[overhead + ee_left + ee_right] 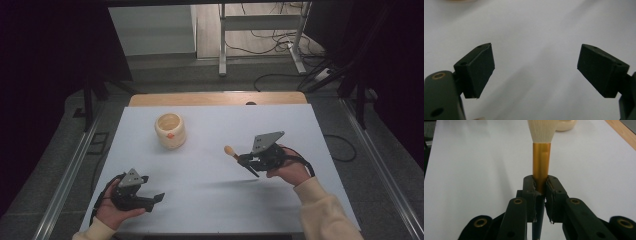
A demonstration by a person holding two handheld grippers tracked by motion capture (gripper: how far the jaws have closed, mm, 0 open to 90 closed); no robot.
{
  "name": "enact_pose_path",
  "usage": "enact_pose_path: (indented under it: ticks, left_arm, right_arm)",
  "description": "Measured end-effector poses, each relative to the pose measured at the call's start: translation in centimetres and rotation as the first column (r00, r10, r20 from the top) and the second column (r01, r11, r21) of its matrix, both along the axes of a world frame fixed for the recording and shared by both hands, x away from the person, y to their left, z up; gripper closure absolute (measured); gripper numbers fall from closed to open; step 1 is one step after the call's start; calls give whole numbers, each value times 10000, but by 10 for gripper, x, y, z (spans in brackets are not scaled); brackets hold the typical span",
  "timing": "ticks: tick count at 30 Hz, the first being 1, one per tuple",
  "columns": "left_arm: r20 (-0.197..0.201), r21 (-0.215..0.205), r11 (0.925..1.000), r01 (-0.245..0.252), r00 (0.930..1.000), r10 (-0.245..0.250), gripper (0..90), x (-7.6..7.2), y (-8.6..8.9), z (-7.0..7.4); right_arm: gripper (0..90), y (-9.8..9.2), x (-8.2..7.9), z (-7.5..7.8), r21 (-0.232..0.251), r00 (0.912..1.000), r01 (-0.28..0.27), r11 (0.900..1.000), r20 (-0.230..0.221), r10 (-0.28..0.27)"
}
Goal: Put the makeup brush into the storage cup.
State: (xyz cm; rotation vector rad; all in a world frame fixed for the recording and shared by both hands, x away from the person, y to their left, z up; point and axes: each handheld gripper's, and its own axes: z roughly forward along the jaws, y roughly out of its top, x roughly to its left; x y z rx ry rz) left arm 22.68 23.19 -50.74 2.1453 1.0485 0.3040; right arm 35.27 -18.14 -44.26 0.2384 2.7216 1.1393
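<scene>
My right gripper (pixel 541 187) pinches the brush (pixel 541 157) by its gold ferrule, right of the desk's (pixel 210 200) middle. My left gripper (pixel 535 72), near the front-left corner, has its jaws spread, nothing between.

My right tongs (pixel 541 192) are black, clamped on a brush (pixel 541 157) with a gold ferrule, cream bristles and a dark handle. My left tongs (pixel 535 70) are black too. The bench (pixel 210 170) is white; the jar (pixel 170 130) is cream with an orange mark.
</scene>
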Motion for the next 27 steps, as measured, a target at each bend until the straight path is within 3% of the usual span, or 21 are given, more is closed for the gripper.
enact_pose_path:
  ticks: [12, 19, 27]
  left_arm:
    - [-25, 0, 10000, -4, 10000, 4, 152, 1, -1, 0]
    - [12, -24, 10000, -8, 10000, 8, 152, 1, -1, 1]
    - [178, -20, 10000, 27, 9998, -26, 153, 3, -8, 4]
  right_arm:
    - [792, -1, -2, 4, 789, 9994, 341, 9963, 42, -345]
    - [791, -3, -4, 7, 1610, 9980, 631, 9849, -3, -638]
    - [792, -5, -4, 6, 2078, 9956, 941, 9736, -236, -912]
